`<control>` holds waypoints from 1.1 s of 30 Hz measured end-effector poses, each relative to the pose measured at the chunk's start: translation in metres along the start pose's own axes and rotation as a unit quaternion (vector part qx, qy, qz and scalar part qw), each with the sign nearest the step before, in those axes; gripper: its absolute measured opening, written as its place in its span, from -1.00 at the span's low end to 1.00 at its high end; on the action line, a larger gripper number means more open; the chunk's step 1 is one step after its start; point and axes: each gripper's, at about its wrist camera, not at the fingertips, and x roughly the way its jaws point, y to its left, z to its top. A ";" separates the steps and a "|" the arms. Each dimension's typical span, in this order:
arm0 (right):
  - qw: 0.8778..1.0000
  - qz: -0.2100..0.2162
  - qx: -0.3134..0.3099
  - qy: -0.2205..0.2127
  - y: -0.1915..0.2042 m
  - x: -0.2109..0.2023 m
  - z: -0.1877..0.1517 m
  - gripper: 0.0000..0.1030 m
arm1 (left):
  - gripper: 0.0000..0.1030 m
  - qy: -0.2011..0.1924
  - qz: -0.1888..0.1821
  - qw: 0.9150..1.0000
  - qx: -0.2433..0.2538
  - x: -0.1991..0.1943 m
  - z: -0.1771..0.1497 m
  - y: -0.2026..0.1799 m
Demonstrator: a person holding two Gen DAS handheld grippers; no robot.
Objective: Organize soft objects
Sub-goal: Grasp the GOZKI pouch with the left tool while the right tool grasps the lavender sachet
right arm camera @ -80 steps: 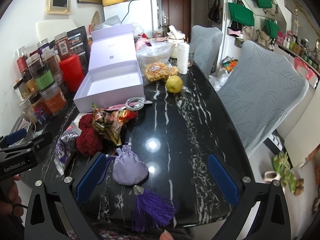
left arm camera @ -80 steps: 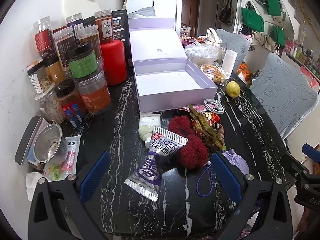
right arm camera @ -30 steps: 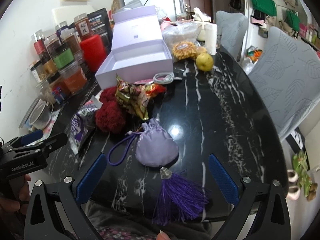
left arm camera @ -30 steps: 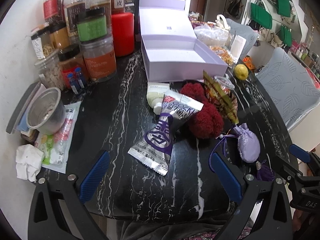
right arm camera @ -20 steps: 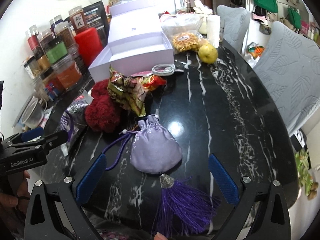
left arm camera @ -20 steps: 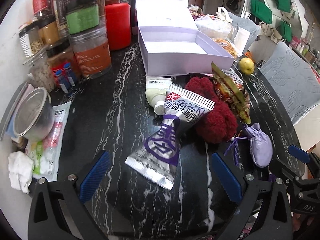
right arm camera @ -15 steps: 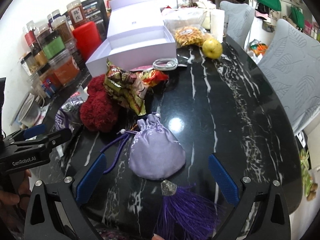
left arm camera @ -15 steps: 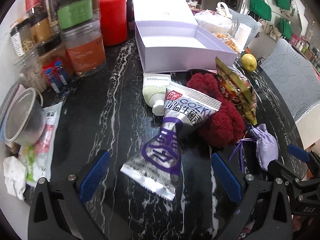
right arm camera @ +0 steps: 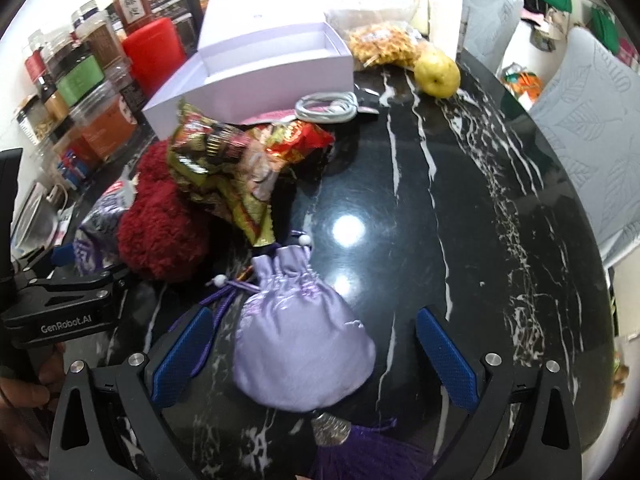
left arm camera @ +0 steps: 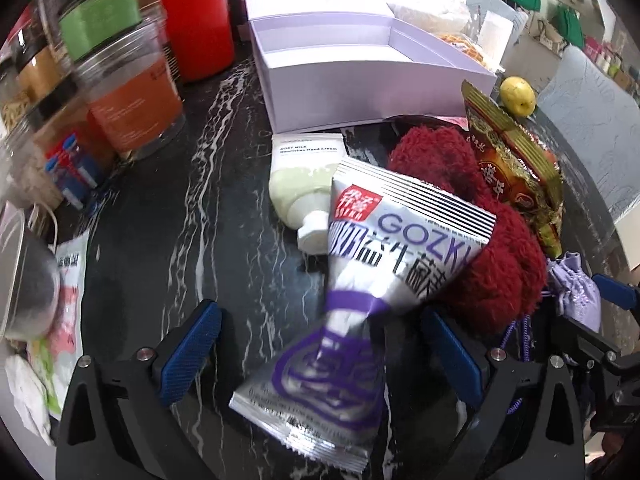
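Note:
A silver and purple snack pouch [left arm camera: 360,304] lies between the wide-open fingers of my left gripper [left arm camera: 320,356], its top resting on a dark red fluffy item [left arm camera: 472,240]. A cream tube [left arm camera: 304,184] lies beyond it. My right gripper [right arm camera: 312,360] is open around a lilac drawstring pouch [right arm camera: 300,344] with a purple tassel [right arm camera: 368,452]. Beyond that pouch sit the red fluffy item [right arm camera: 160,224] and shiny snack packets [right arm camera: 236,160]. The open lilac box [left arm camera: 352,52] [right arm camera: 260,56] stands behind the pile.
Jars [left arm camera: 116,64] and a red canister [left arm camera: 196,16] line the left wall. A steel cup [left arm camera: 24,288] and sachets sit at the left edge. A yellow pear [right arm camera: 436,68], a coiled cable [right arm camera: 328,106] and bagged food [right arm camera: 380,44] lie farther back. Grey chairs [right arm camera: 592,140] stand to the right.
Both grippers have moved forward and down onto the black marble table. The snack pouch now sits between the left fingers and the lilac pouch between the right fingers.

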 end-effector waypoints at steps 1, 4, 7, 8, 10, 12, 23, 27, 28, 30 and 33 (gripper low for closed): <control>1.000 0.001 0.003 0.003 -0.001 0.002 0.001 1.00 | 0.94 -0.001 -0.002 1.000 0.002 0.001 0.001 -0.001; 1.000 0.006 0.008 0.002 -0.002 0.003 0.004 1.00 | 0.57 -0.009 0.002 1.000 -0.004 0.000 0.004 0.000; 1.000 0.014 0.008 -0.002 0.000 0.004 0.007 1.00 | -0.01 -0.018 0.000 1.000 -0.003 -0.004 0.007 -0.001; 1.000 0.014 0.005 -0.002 0.001 0.005 0.008 1.00 | -0.15 -0.022 0.002 1.000 -0.008 -0.005 0.007 0.000; 1.000 0.012 0.003 -0.003 0.002 0.005 0.008 1.00 | -0.27 -0.021 0.005 1.000 -0.015 -0.007 0.007 0.002; 1.000 0.009 0.006 -0.006 0.001 0.004 0.007 1.00 | -0.32 -0.025 0.002 1.000 -0.014 -0.009 0.008 0.002; 1.000 0.002 0.001 -0.017 -0.001 -0.013 -0.007 1.00 | -0.35 -0.046 -0.022 0.998 -0.031 -0.037 -0.002 0.006; 1.000 0.004 0.004 -0.017 -0.004 -0.015 -0.014 1.00 | -0.35 -0.053 -0.021 0.998 -0.032 -0.045 -0.008 0.005; 1.000 0.003 0.006 -0.016 -0.005 -0.015 -0.016 1.00 | -0.35 -0.052 -0.019 0.998 -0.032 -0.046 -0.009 0.004; 1.000 0.001 0.011 -0.015 -0.007 -0.015 -0.020 1.00 | -0.35 -0.049 -0.019 0.998 -0.031 -0.046 -0.013 0.001; 1.000 -0.001 0.010 -0.023 -0.009 -0.018 -0.025 1.00 | -0.35 -0.047 -0.021 0.998 -0.030 -0.049 -0.018 -0.003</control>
